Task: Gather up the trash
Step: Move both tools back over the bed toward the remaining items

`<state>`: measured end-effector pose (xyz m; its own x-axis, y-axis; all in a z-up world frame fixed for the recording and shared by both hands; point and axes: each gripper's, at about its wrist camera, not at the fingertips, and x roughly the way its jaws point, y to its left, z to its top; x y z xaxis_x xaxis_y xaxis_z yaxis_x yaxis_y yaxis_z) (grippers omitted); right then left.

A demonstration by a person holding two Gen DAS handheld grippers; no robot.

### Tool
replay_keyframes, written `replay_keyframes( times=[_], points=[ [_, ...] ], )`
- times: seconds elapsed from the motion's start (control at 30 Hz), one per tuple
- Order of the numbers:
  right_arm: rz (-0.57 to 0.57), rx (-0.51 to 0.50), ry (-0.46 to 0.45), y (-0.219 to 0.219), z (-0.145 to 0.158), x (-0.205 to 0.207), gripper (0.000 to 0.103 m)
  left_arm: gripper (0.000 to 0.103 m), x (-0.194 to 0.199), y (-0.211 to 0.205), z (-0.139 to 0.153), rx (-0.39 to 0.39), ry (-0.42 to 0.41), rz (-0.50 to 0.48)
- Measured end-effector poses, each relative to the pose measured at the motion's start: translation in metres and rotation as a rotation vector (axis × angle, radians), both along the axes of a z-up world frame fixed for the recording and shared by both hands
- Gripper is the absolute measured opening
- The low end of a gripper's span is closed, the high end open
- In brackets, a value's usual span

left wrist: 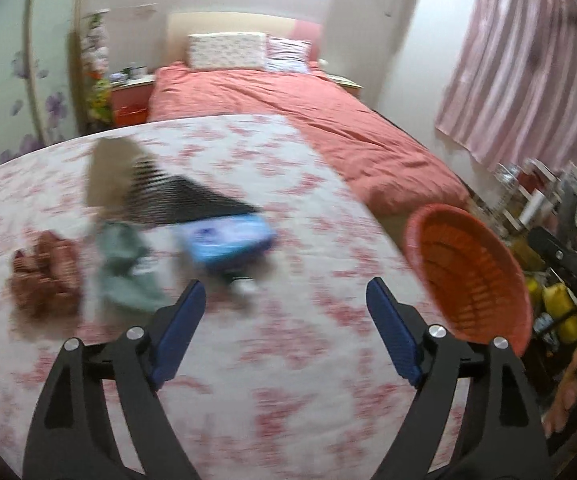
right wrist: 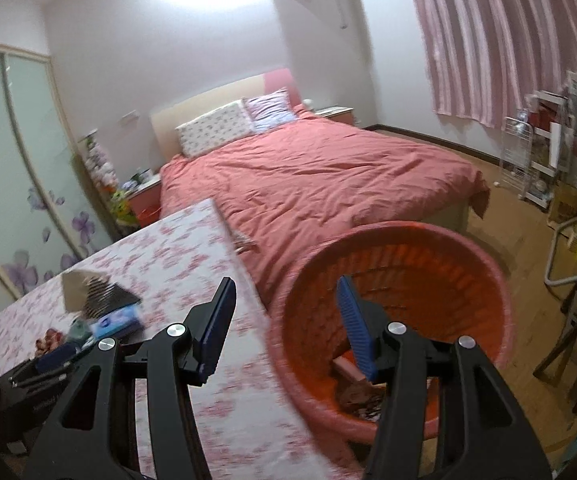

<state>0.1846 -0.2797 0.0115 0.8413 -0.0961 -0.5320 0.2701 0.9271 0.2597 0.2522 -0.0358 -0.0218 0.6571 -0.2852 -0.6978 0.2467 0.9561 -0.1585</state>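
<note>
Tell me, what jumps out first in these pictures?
A red basket beside the table, right under the open right gripper, with some trash already in it. Behind it stretches a bed in coral covers. On the floral tablecloth lie blurred scraps, among them a blue packet.

This is a bedroom in a home. A big bed (right wrist: 320, 176) with a pink-red cover and two pillows (right wrist: 212, 130) stands by the wall. Pink striped curtains (right wrist: 500, 36) hang at the window. A wardrobe (right wrist: 20, 160) has sliding doors with purple flowers on them. A small table (left wrist: 132, 100) sits beside the bed. A table (left wrist: 288, 340) wears a flowery cloth.
</note>
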Motion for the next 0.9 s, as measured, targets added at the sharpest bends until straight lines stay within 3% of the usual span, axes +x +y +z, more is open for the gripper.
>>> replay_keyframes(
  times=[0.37, 0.6, 0.7, 0.9],
  points=[
    [0.15, -0.013, 0.044, 0.068, -0.007, 0.022, 0.053, 0.085, 0.009, 0.133, -0.008, 0.069, -0.017, 0.27],
    [0.208, -0.02, 0.081, 0.101, -0.015, 0.038, 0.053, 0.084, 0.027, 0.193, -0.018, 0.051, 0.021, 0.388],
    [0.22, -0.023, 0.09, 0.11, -0.016, 0.042, 0.053, 0.069, 0.037, 0.2, -0.025, 0.023, 0.06, 0.376],
    [0.24, -0.035, 0.109, 0.125, -0.02, 0.051, 0.053, 0.052, 0.052, 0.196, -0.039, 0.015, 0.104, 0.329]
  ],
)
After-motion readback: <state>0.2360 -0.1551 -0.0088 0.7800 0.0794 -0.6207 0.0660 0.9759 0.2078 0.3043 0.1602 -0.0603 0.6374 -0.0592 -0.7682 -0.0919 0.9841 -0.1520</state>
